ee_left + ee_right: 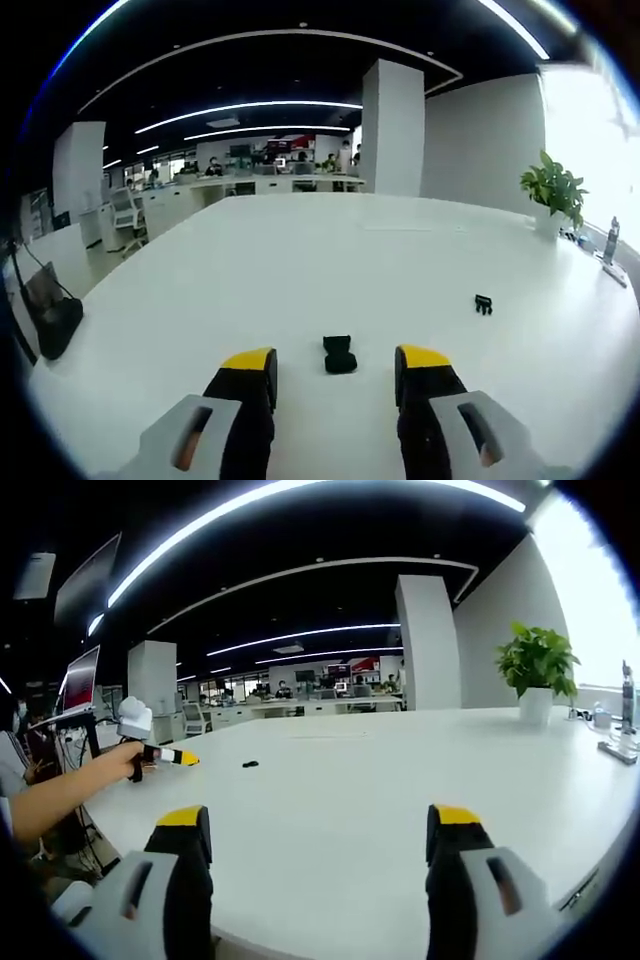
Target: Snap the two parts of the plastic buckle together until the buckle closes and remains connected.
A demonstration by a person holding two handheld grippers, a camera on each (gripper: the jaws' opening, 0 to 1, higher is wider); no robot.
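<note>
Two black buckle parts lie apart on the white table (300,260). The larger part (340,354) rests just ahead of my left gripper (337,362), between its yellow-tipped jaws, which stand open around it without touching. The smaller pronged part (484,304) sits further right. In the right gripper view, my right gripper (318,825) is open with nothing between its jaws, low over the table (400,770). A small black buckle part (249,764) lies far off on the table. The left gripper (160,754), held in a person's hand (125,763), appears at the left near it.
A potted plant (553,195) in a white pot stands at the table's far right, seen too in the right gripper view (538,670). A black bag (50,315) hangs at the table's left edge. Bottles (610,250) stand at the right edge. Office desks lie beyond.
</note>
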